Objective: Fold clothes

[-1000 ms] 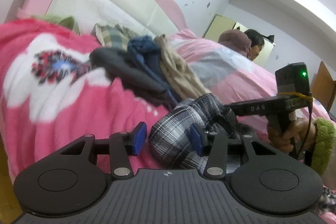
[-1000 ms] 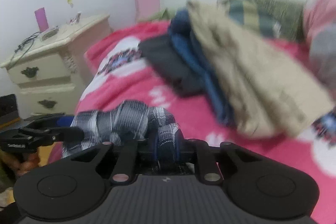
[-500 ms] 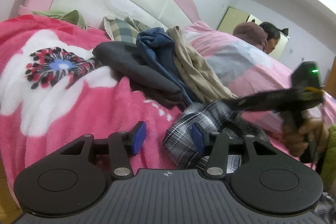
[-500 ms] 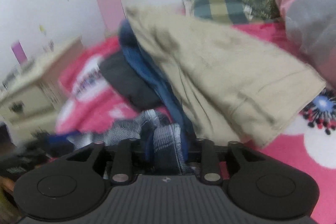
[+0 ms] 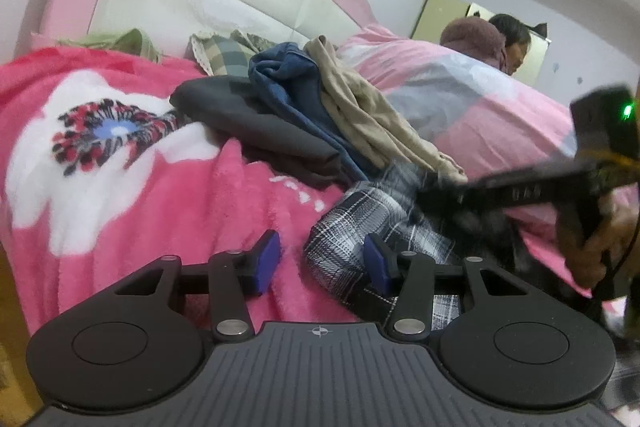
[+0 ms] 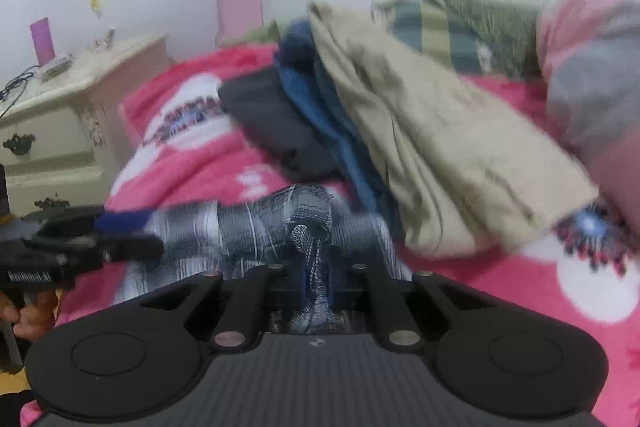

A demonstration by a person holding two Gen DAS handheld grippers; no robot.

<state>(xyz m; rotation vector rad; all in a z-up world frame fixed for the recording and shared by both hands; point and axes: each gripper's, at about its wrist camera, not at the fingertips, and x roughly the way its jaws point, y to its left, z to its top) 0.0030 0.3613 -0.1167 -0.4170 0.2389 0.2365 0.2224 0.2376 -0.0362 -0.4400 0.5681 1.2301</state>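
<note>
Fold barely begun. Plaid shirt (image 5: 372,223) lies bunched on the pink floral blanket (image 5: 120,187), one fold pinched in the right gripper (image 6: 312,275). Left gripper (image 5: 320,255) spread, one pad against the shirt's edge. Stack behind: three garments, apparently folded — dark grey (image 5: 256,127), navy (image 5: 288,79), beige (image 5: 360,111).

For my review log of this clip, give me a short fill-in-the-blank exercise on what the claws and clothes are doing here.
1. The right claw is shut on the ____ garment.
2. The left claw has its jaws ____.
3. In the pile, the blue garment lies between the dark grey one and the ____ one.

Missing words: plaid; open; beige
</note>
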